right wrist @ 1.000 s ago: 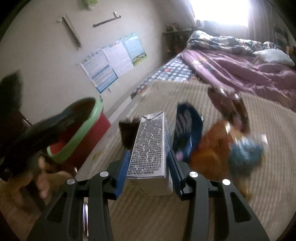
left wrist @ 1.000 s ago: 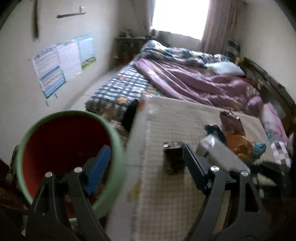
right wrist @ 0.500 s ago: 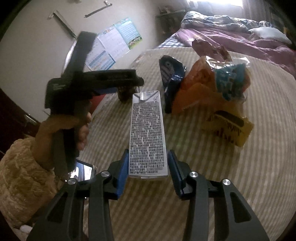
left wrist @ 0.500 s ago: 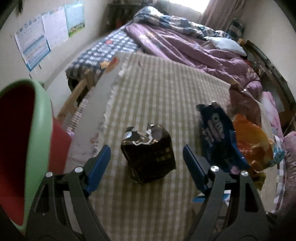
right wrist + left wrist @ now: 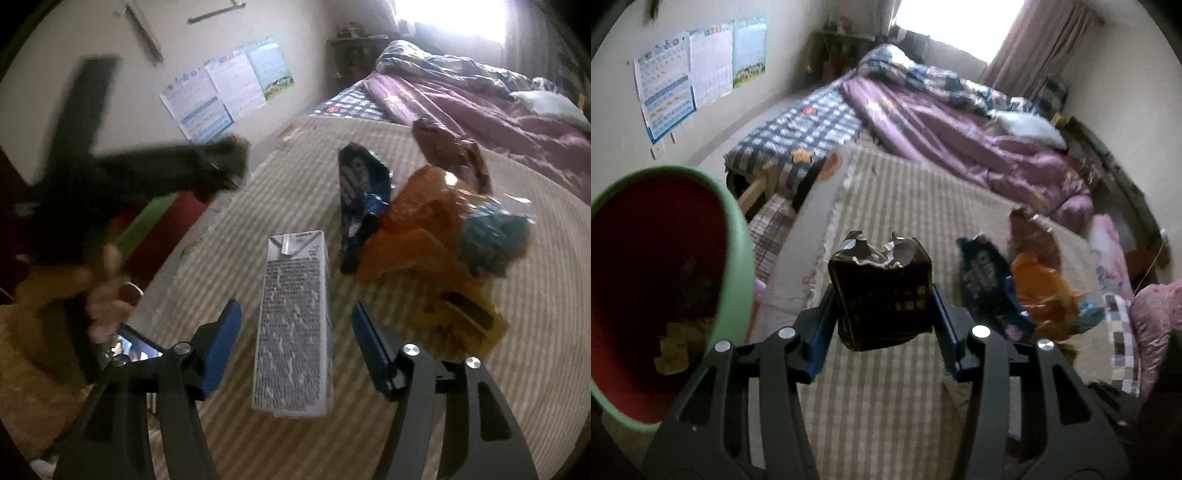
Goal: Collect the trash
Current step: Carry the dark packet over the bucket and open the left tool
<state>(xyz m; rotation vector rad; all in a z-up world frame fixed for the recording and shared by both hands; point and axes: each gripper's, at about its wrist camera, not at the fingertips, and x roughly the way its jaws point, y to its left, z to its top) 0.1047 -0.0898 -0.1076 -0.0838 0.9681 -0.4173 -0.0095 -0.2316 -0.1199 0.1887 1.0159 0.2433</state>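
Observation:
My left gripper is shut on a torn dark brown snack bag and holds it above the checked cloth, right of the red bin with a green rim. Yellow scraps lie inside the bin. My right gripper is open around a grey drink carton that lies on the cloth, fingers apart from its sides. A dark blue wrapper, an orange bag and a brown bag lie beyond it. The left gripper shows blurred at the left in the right wrist view.
The checked cloth covers a low table. A bed with a purple quilt stands behind it. Posters hang on the left wall. A phone lies at the table's left edge.
My left gripper closed on the brown snack bag and lifted it toward the bin. My right gripper opened and let go of the carton, which now lies on the cloth.

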